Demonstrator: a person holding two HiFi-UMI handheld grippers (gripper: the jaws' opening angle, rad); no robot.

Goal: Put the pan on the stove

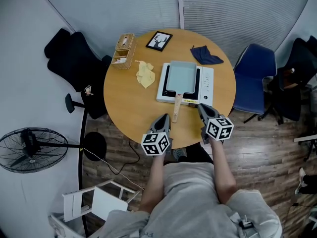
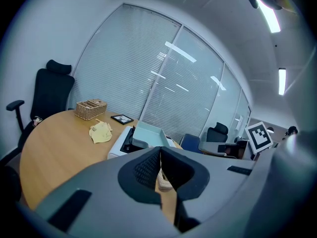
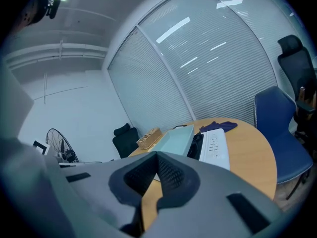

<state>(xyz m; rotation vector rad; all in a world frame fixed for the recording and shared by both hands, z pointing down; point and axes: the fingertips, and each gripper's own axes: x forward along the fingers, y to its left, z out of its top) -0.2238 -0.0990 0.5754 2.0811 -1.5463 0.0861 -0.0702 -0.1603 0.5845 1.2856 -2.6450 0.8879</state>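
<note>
Our left gripper (image 1: 164,119) has its fingers pressed together on nothing, and our right gripper (image 1: 202,108) is the same, closed and empty. Both hang over the near edge of the table (image 1: 129,103), just short of the stove (image 1: 208,86), one on each side of the wooden handle (image 1: 177,108). The pan (image 1: 182,77) sits on the stove, pale teal, rectangular and empty. Its long axis runs straight away from us across the stove, and the handle points back at us, ending just beside the left fingers. Left of the stove lies a yellow cloth (image 1: 144,74), and beyond that stands a wicker basket (image 1: 132,53) holding pale items we cannot identify
</note>
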